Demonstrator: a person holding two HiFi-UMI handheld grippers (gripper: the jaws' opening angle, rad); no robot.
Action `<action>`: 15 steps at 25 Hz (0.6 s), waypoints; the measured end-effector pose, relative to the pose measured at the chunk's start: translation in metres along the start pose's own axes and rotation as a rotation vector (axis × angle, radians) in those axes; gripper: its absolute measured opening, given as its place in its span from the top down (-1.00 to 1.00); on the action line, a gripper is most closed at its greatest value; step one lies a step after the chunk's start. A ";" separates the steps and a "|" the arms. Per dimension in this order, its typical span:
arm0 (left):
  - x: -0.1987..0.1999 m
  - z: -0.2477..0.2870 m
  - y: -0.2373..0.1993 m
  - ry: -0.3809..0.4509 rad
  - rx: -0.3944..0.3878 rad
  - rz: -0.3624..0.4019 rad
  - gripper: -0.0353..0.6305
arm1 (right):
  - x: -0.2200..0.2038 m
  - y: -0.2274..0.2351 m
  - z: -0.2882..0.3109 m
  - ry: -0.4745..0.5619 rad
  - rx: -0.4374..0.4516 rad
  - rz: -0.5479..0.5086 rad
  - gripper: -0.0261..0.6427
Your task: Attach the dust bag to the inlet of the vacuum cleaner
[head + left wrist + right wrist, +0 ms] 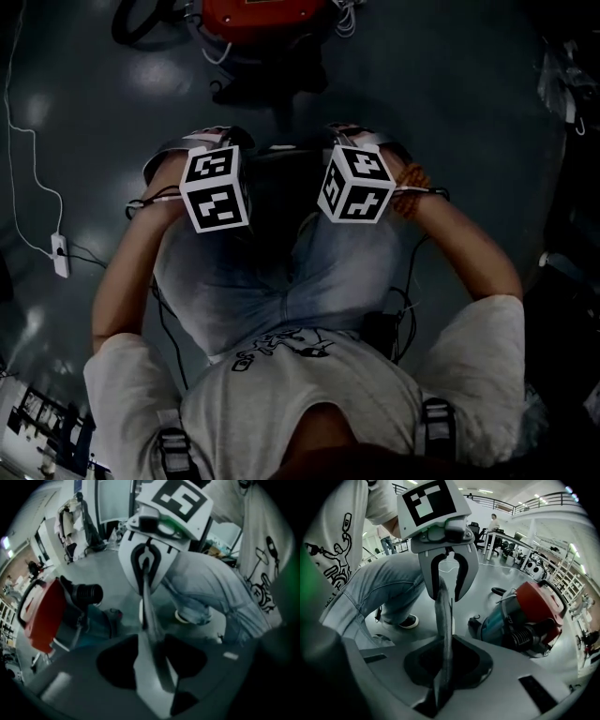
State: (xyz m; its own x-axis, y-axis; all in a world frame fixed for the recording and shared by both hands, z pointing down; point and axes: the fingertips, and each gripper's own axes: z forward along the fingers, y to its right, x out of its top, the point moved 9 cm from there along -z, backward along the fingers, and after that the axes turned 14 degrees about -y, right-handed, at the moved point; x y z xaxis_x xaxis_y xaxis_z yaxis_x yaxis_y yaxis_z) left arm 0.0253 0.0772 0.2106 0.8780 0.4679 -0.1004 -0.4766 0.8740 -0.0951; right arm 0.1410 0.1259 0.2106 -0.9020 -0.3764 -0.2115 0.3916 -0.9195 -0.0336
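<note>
Dust bag (443, 620) pinched by the right hand-held gripper (144, 590), loose between the parted jaws of the left hand-held gripper (446, 595), vacuum cleaner (534, 611) on the floor beyond both: re-clamp left, then carry it level to the inlet.

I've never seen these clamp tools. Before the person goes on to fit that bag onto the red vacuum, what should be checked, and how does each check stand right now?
1. Right gripper clamped on the dust bag: ok, its jaws are closed on the bag.
2. Left gripper clamped too: not ok, its jaws stand apart with the bag between them.
3. Vacuum cleaner close by: ok, it sits on the floor just ahead.
4. Inlet in sight: cannot tell, no view shows it plainly.
5. Bag's opening turned toward the vacuum: cannot tell, the bag shows edge-on.
</note>
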 end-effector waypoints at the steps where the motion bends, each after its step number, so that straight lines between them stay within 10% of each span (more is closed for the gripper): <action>1: 0.007 -0.001 -0.006 0.017 0.002 0.008 0.34 | -0.006 0.004 -0.005 -0.008 -0.017 0.010 0.83; 15: 0.066 -0.005 -0.069 0.059 0.194 -0.014 0.79 | -0.044 0.053 -0.017 -0.072 -0.127 0.085 0.83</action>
State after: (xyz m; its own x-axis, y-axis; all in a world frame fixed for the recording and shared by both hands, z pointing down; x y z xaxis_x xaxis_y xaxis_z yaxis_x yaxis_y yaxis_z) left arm 0.1160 0.0475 0.2052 0.8776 0.4523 -0.1589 -0.4423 0.8918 0.0953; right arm 0.2041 0.0955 0.2016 -0.8734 -0.4639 -0.1482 0.4831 -0.8639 -0.1429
